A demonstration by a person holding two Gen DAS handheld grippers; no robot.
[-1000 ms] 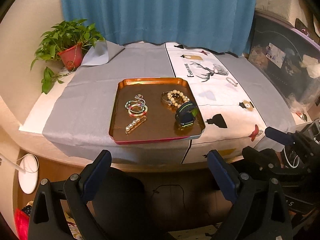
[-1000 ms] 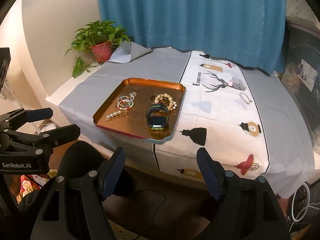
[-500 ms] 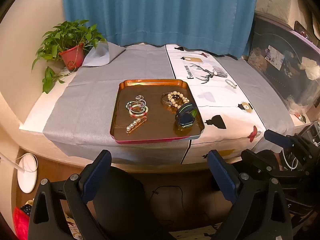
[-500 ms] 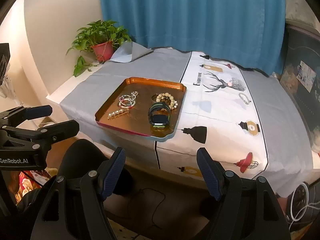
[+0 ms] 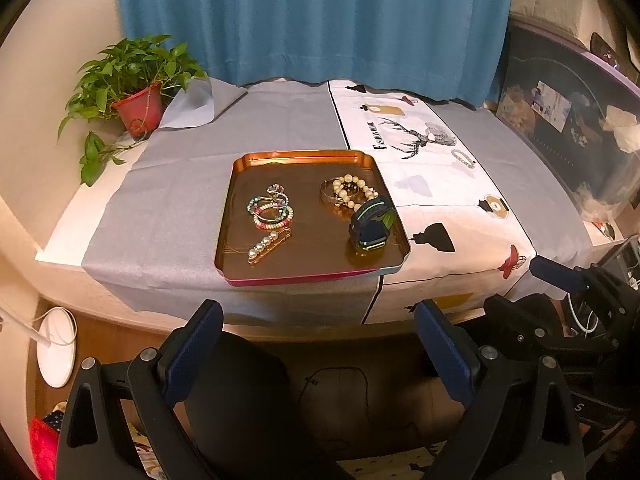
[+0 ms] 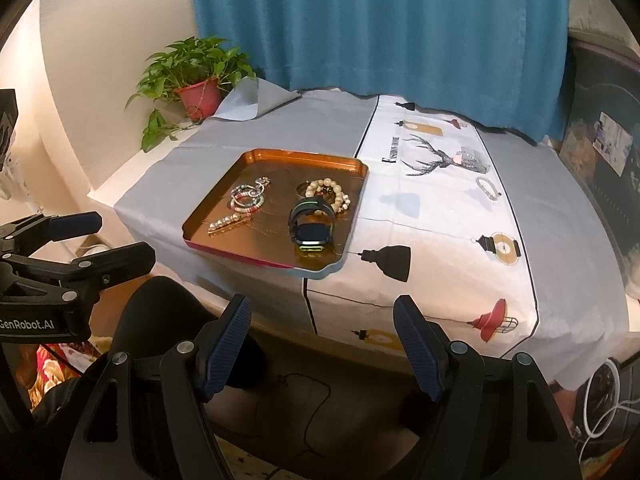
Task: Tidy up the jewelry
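Note:
A copper tray sits near the table's front edge. It holds colourful bead bracelets, a pearl pin, a pearl bracelet and a dark watch with green trim. A small bead bracelet lies apart on the white printed cloth. My left gripper and my right gripper are both open and empty, held below the front edge.
A potted plant stands at the table's back left. A blue curtain hangs behind. A dark clear bin is at the right. A black chair is under the front edge.
Both grippers have drifted slightly back and up from the table; the view has shifted a little. Nothing on the table has moved.

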